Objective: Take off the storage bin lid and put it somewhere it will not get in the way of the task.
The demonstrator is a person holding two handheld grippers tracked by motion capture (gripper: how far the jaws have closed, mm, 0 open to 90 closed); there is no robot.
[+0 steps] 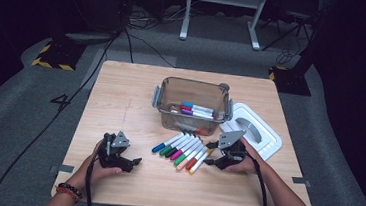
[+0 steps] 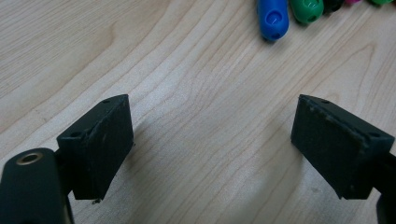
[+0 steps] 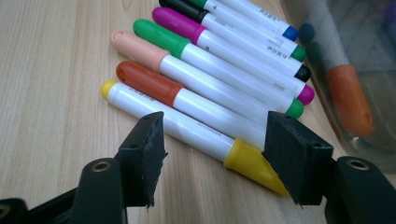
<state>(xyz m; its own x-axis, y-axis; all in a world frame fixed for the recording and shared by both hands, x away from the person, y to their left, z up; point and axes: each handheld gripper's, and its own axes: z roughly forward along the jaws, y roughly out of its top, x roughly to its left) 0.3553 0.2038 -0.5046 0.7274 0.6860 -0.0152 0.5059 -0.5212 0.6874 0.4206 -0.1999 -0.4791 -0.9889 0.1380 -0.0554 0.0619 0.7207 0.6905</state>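
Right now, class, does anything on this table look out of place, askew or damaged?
Little stands out. The markers lie in a neat slanted row on the table, with nothing spilled. The clear bin stands open, its white lid lying beside it. One blemish: the right gripper's pads look frayed at the edges.

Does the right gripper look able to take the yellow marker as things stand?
Probably yes: the right gripper is open, with the yellow marker lying between its fingers at the row's near edge, nothing over it.

Yellow-capped white marker (image 3: 187, 130), orange marker (image 3: 177, 95), green marker (image 3: 205, 58), black gripper (image 3: 212, 156), pale wood table (image 3: 46, 70)
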